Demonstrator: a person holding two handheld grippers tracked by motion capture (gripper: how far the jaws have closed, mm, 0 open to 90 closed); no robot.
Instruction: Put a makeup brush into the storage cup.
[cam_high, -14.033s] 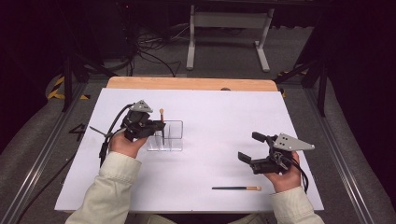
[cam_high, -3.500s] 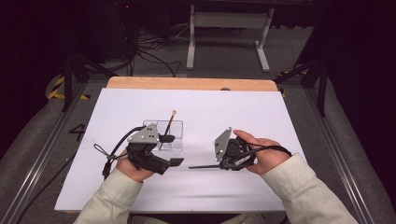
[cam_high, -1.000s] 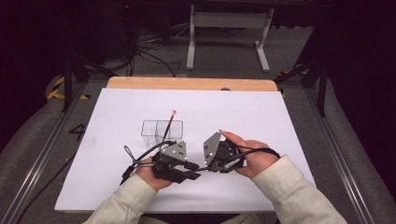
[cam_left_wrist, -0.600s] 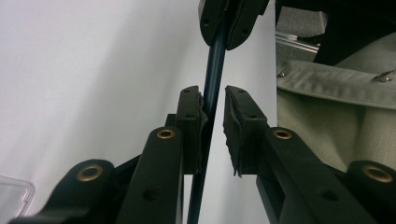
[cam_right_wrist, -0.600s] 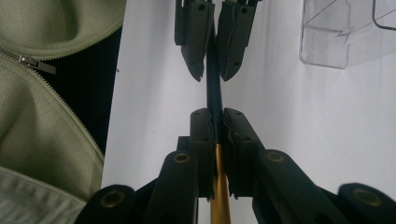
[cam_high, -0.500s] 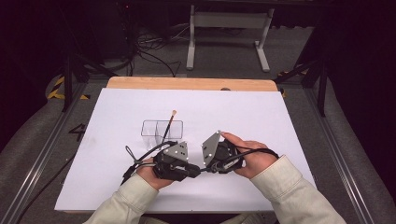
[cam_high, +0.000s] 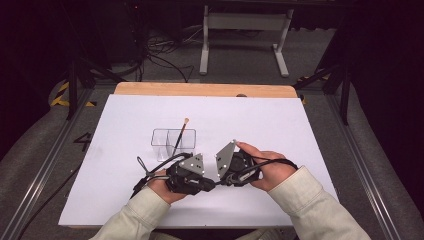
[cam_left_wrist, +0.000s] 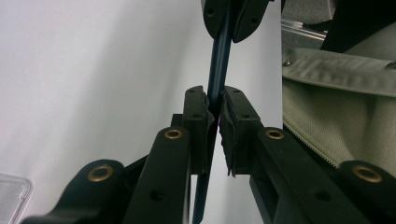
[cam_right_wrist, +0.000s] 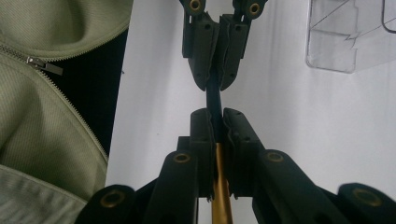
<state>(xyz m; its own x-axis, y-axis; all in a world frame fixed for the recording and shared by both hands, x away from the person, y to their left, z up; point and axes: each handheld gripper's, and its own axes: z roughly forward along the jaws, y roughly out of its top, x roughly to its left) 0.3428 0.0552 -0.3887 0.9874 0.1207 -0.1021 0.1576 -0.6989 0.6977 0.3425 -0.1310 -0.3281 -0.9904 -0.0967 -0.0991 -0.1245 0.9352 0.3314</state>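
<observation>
A thin brush with a dark handle (cam_right_wrist: 213, 95) and a gold ferrule (cam_right_wrist: 220, 186) spans the two grippers just above the white table (cam_high: 280, 125), near its front edge. My right gripper (cam_right_wrist: 215, 116) is shut on it where handle meets ferrule. Facing it tip to tip, my left gripper (cam_left_wrist: 214, 100) is shut on the dark handle (cam_left_wrist: 218, 65). From above, the left gripper (cam_high: 210, 184) and right gripper (cam_high: 220, 180) meet in front of the person. A clear plastic box (cam_high: 172, 142) behind them holds a second brush (cam_high: 181, 134), leaning.
A wooden board (cam_high: 200, 89) edges the far side of the table. Pale sleeves (cam_high: 305, 200) come in from the bottom. The clear box (cam_right_wrist: 350, 37) lies beyond and to the right of my right gripper. Cables and a metal stand (cam_high: 245, 30) are on the floor behind.
Seconds ago the right gripper alone carried the brush toward the middle. Now both grippers meet tip to tip on it. Over the last second neither hand has shifted.
</observation>
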